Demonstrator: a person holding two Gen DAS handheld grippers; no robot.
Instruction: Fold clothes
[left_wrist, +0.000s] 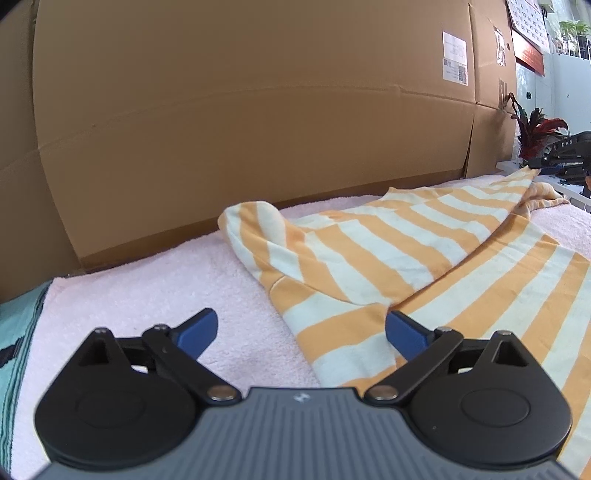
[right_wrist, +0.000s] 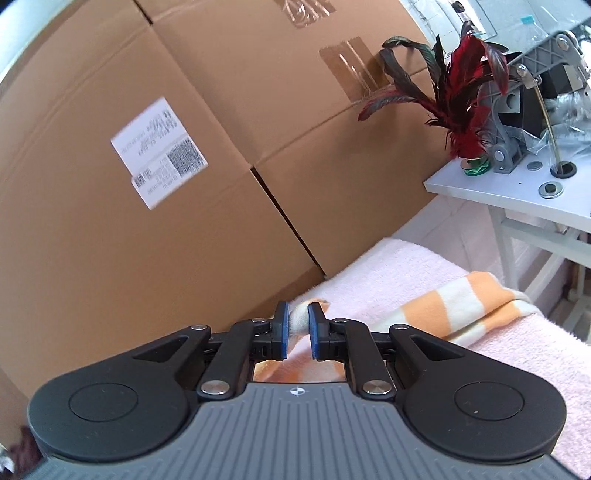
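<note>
In the left wrist view I see my left hand-held gripper (left_wrist: 301, 330) spread wide at lower centre, holding nothing. The striped garment (left_wrist: 388, 254) lies across the pink towel (left_wrist: 155, 291) from centre to right, below the cardboard box (left_wrist: 240, 110). In the right wrist view, my right hand-held gripper (right_wrist: 298, 330) at lower centre pinches a fold of the striped garment (right_wrist: 476, 306).

Cardboard boxes (left_wrist: 258, 110) close behind the pink towel (left_wrist: 166, 288); white side table (right_wrist: 517, 195) rightward.
</note>
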